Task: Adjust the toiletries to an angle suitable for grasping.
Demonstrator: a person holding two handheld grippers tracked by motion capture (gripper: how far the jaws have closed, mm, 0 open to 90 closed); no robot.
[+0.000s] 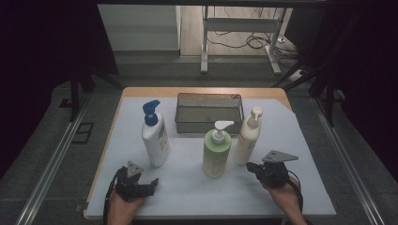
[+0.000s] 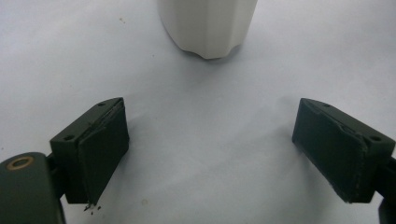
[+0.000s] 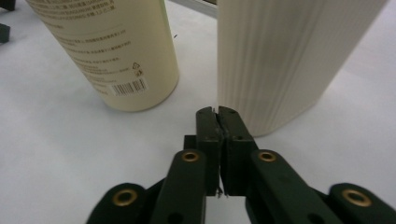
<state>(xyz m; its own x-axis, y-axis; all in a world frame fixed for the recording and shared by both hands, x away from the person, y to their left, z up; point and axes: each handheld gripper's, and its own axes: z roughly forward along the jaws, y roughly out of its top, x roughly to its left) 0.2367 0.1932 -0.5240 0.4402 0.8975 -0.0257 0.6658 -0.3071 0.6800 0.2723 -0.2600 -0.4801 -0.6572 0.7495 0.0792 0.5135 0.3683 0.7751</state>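
Three pump bottles stand on the white mat: a white bottle with a blue pump at the left, a green bottle with a white pump in the middle, and a cream ribbed bottle to its right. My left gripper rests low on the mat in front of the white bottle. In the left gripper view, my left gripper is wide open and empty, with the white bottle's base ahead. My right gripper is close to the cream bottle's base. In the right gripper view, my right gripper is shut on nothing, its tips near the cream bottle, with the green bottle to its left.
A metal mesh basket stands behind the bottles at the back of the mat. The wooden table's edge shows at the left and back. Beyond it are the floor, a white desk frame and cables.
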